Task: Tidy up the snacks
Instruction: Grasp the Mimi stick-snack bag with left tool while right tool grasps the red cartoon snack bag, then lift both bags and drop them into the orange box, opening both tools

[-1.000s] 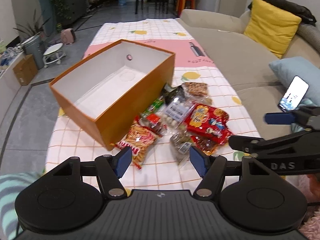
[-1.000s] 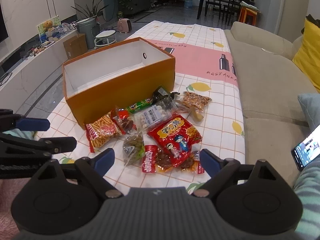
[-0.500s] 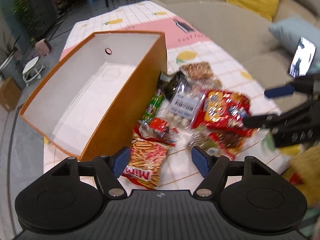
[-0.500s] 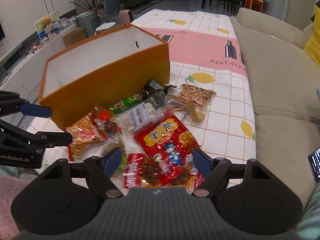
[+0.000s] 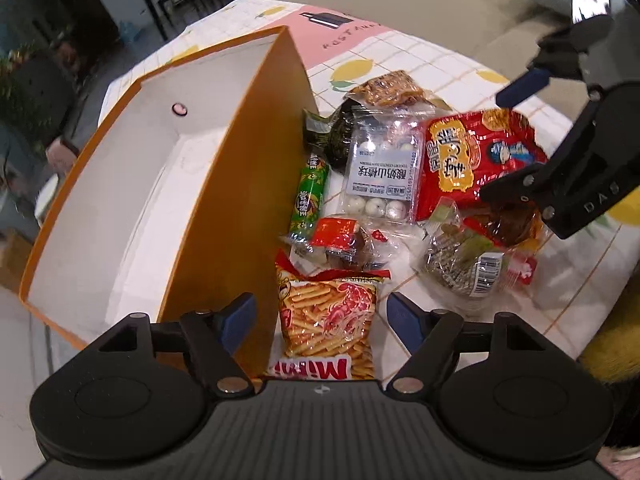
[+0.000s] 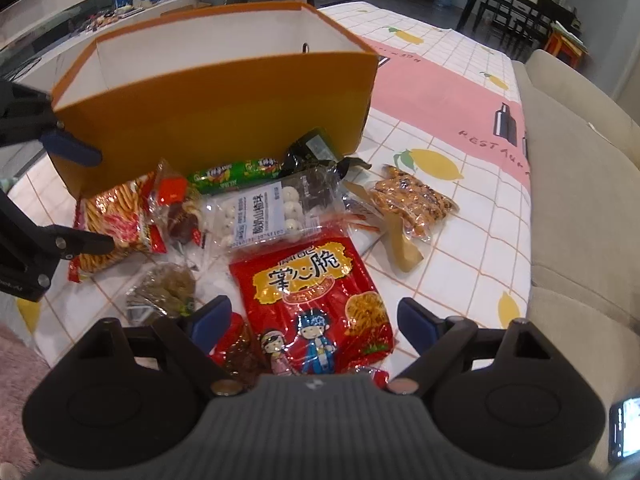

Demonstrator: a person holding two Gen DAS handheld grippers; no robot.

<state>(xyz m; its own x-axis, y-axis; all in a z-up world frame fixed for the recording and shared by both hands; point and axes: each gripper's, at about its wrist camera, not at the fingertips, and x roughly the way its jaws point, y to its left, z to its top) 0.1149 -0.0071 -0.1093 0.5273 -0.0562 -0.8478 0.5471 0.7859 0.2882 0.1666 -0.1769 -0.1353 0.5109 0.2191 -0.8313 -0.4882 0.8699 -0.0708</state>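
Observation:
An orange box (image 5: 224, 208), white inside and with nothing in it, stands left of a heap of snacks. My left gripper (image 5: 320, 316) hangs low over the Mimi stick-snack bag (image 5: 328, 320). Its jaws are opening, and the bag lies between the pads untouched. My right gripper (image 6: 314, 322) hovers over the big red bag (image 6: 312, 292), jaws opening, pads clear of it. Also in the heap are a green sausage stick (image 5: 310, 196), a clear pack of white balls (image 5: 380, 176), a brown brittle pack (image 6: 412, 200) and a greenish pack (image 6: 164, 288).
The snacks lie on a checked tablecloth (image 6: 460, 240) with lemons and a pink band. A beige sofa (image 6: 580, 200) runs along its right side, with a lit phone (image 6: 624, 428) on it. Each gripper shows in the other's view, left gripper (image 6: 80, 196) and right gripper (image 5: 516, 136).
Both grippers have come down and closer to the snack heap. The left one has rolled and now sits over the Mimi bag; the right one sits over the red bag.

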